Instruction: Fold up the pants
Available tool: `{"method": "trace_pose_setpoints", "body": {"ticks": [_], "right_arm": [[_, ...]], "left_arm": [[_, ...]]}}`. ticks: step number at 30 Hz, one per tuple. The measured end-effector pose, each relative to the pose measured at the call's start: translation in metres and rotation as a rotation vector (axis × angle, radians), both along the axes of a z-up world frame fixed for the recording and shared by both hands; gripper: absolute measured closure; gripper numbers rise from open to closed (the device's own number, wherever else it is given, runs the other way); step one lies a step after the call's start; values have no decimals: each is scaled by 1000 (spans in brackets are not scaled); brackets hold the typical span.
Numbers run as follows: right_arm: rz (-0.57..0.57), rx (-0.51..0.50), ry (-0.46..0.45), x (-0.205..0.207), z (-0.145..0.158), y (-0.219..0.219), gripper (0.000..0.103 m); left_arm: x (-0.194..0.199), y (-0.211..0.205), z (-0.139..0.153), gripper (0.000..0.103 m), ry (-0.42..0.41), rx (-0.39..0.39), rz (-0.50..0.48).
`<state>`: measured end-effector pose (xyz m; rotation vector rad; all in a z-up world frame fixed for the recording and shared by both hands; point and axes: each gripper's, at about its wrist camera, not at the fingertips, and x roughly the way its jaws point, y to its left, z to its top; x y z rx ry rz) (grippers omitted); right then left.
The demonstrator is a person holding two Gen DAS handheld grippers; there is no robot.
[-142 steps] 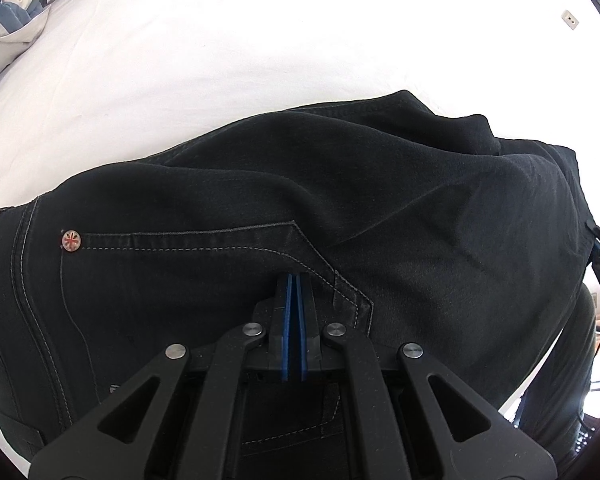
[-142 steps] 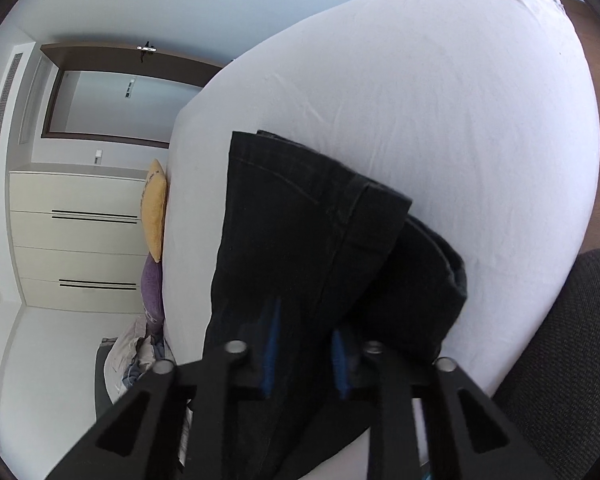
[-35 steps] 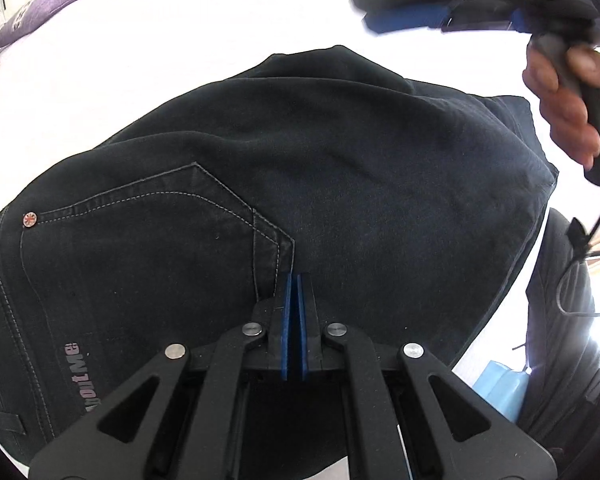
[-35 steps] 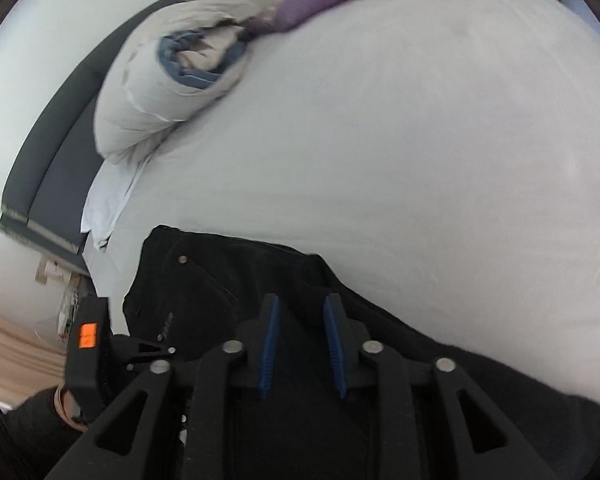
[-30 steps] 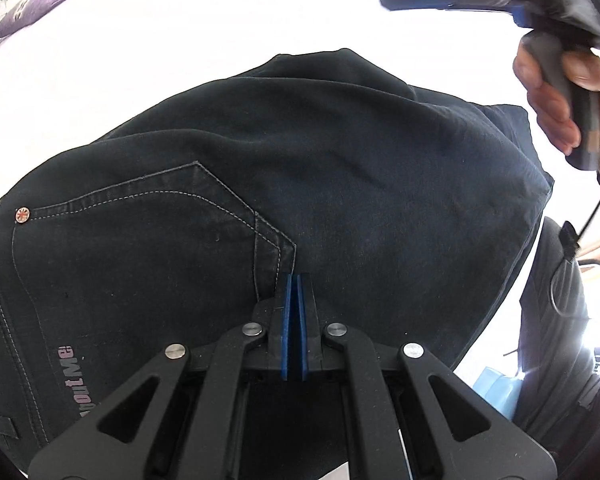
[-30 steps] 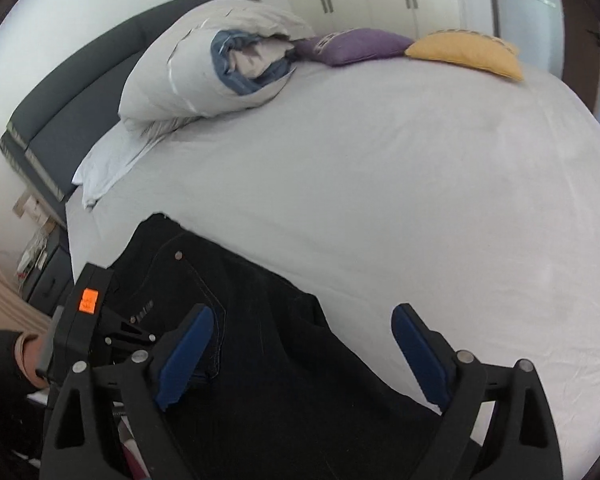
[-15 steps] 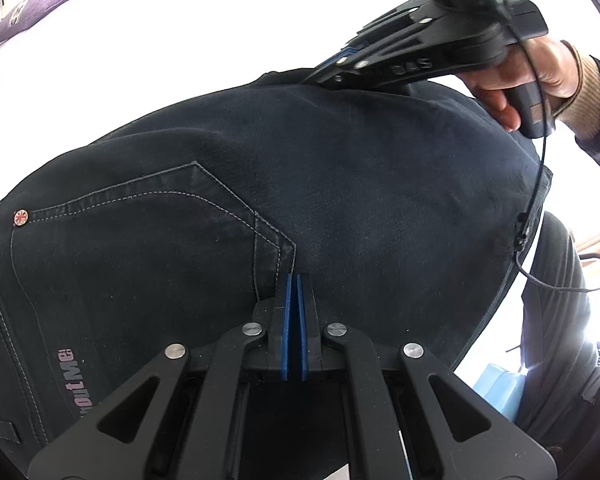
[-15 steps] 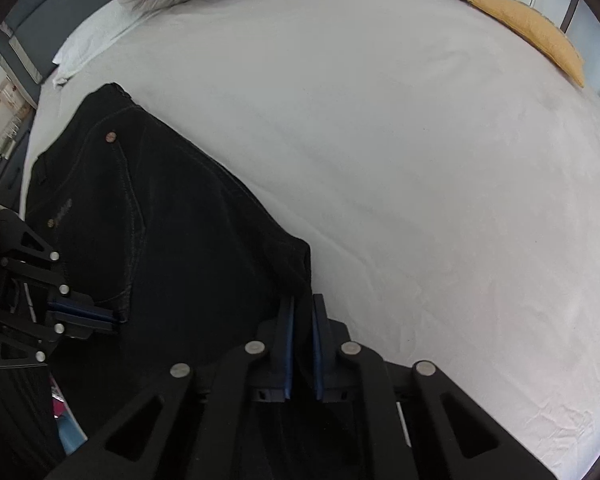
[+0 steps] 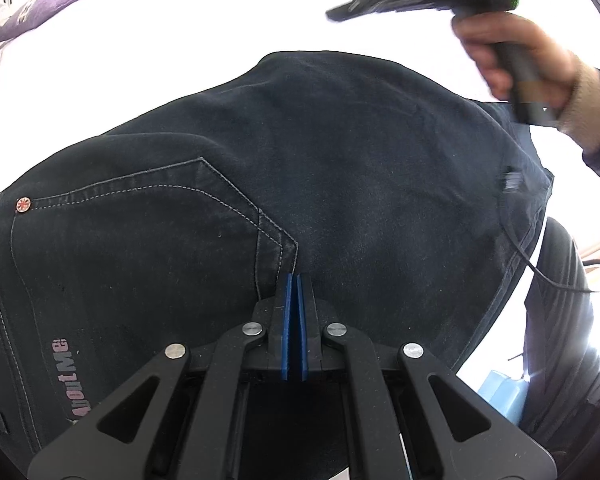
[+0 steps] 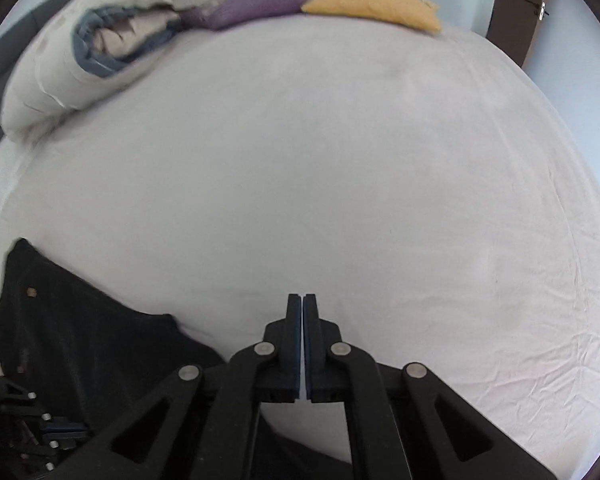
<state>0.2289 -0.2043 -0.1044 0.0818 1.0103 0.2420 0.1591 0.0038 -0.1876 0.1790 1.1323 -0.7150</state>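
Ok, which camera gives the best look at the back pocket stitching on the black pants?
The left wrist view: the back pocket fills its left half, stitching sharp. The right wrist view shows only a dark, blurred corner of the pants, no stitching.

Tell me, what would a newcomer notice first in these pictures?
The dark pants fill the left wrist view, lying on the white bed, with the shut left gripper at their pocket seam. Above them a hand holds the right gripper, shut on nothing. At the bed's far end lie a rolled duvet, a purple pillow and a yellow pillow.
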Motion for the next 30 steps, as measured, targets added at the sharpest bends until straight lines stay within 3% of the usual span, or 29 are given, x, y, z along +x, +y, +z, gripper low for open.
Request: {"method": "trace_pose_setpoints", "body": {"ticks": [2, 4, 6, 8, 9, 10, 12, 17, 21, 22, 24, 27, 28, 30], "right_arm": [[63, 141, -13, -26, 11, 1, 100], [116, 247, 51, -46, -2, 14, 98], [121, 266, 109, -66, -28, 30, 98], [88, 221, 169, -86, -55, 15, 98], [50, 186, 189, -97, -68, 2, 98], [19, 202, 184, -108, -75, -15, 103], [-64, 257, 163, -136, -78, -57, 103], [-385, 223, 158, -211, -80, -174, 103], [-598, 105, 204, -256, -58, -204, 102], [-622, 140, 196, -264, -50, -203, 94], [-570, 337, 118, -272, -36, -192, 92], [-400, 524, 88, -255, -32, -146, 63], [-357, 559, 103, -248, -39, -130, 56], [-312, 561, 220, -238, -65, -107, 56]], "left_arm": [[1, 3, 0, 101, 2, -5, 7], [1, 5, 1, 101, 7, -9, 15], [-2, 6, 1, 101, 1, 3, 10], [-4, 5, 3, 101, -6, 18, 2], [-5, 4, 6, 101, -11, 22, -4], [-6, 4, 6, 101, -12, 23, -9], [-6, 7, 7, 101, -4, 15, -5], [-7, 5, 12, 101, -5, 43, -9], [-14, -4, 25, 101, -24, 99, -1], [-17, -9, 32, 101, -43, 101, -2], [-23, -21, 46, 101, -53, 66, -21], [-33, -57, 61, 101, -77, 31, -76], [-36, -70, 62, 101, -72, 22, -95], [-46, -97, 58, 100, -45, 23, -154]]}}
